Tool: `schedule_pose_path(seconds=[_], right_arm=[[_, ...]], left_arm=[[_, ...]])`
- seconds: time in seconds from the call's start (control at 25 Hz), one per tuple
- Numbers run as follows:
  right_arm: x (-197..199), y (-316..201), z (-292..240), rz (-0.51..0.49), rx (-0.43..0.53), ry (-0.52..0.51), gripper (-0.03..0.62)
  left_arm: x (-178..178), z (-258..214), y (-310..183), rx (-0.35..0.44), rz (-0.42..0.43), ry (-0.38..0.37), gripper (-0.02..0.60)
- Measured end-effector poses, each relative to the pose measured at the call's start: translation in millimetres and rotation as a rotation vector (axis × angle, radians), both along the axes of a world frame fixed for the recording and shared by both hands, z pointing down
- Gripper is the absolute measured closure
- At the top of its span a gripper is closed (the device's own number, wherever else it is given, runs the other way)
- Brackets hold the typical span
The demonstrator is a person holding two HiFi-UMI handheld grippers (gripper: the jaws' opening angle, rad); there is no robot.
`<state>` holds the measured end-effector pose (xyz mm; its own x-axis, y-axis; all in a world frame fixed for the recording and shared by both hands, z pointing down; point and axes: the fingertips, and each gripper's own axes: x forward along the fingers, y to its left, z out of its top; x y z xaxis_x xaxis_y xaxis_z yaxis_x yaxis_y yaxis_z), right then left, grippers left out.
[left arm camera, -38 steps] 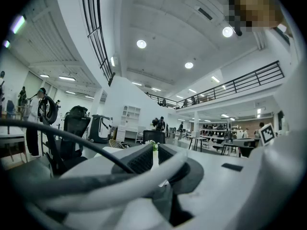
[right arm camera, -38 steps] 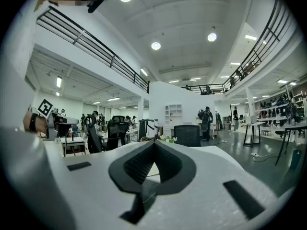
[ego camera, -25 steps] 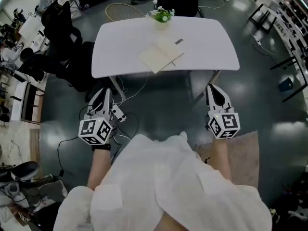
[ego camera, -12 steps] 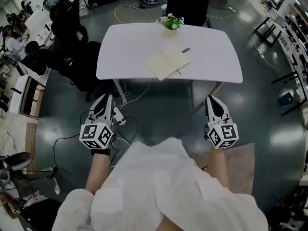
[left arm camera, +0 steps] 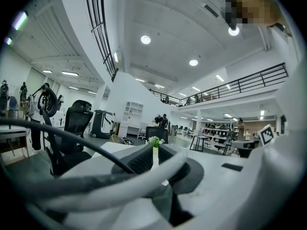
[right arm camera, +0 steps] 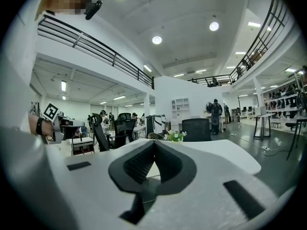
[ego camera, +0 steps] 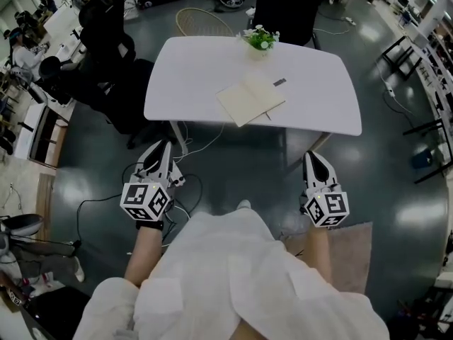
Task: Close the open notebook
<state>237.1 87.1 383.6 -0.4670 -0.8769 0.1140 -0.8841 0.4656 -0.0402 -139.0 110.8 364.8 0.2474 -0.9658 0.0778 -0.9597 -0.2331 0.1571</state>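
The open notebook (ego camera: 251, 98) lies flat with cream pages up, near the front edge of the white table (ego camera: 187, 73). A small dark item (ego camera: 280, 82) rests just behind it. Both grippers hang well short of the table, over the floor. In the head view my left gripper (ego camera: 161, 147) is at the left and my right gripper (ego camera: 313, 159) at the right. My left gripper (left arm camera: 154, 152) is shut but for a thin slit, and holds nothing. My right gripper (right arm camera: 154, 145) is shut, tips touching, also holding nothing.
A potted plant (ego camera: 260, 40) stands at the table's far edge. Black office chairs (ego camera: 106, 44) crowd the left, and another chair (ego camera: 283, 6) is behind the table. Cables (ego camera: 190, 183) trail on the floor under the table's left side. A beige rug (ego camera: 354, 253) lies at the right.
The table and notebook have slid lower in the head view and look slightly larger. Both grippers stay shut, and the right one has dropped a little in the frame.
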Motion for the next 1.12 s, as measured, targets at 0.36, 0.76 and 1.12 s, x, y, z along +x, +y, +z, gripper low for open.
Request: schedule_pose_path(seconds=[0.36,0.76,1.12], right_arm=[[-1,-62,-5,-0.06,0.007,0.013,0.589],[10,-131,-19,-0.137,0.015,0.035,0.589],[-24,-176,3,-0.207,-0.033,0.029,0.589]], left_arm=[[13,-11,-56,0.011,-0.032,-0.005,0.551],[25,-25,-99,0.024,-0.092,-0.003,0.551],[13,-13,-128,-0.001,-0.119,-0.004,0.551]])
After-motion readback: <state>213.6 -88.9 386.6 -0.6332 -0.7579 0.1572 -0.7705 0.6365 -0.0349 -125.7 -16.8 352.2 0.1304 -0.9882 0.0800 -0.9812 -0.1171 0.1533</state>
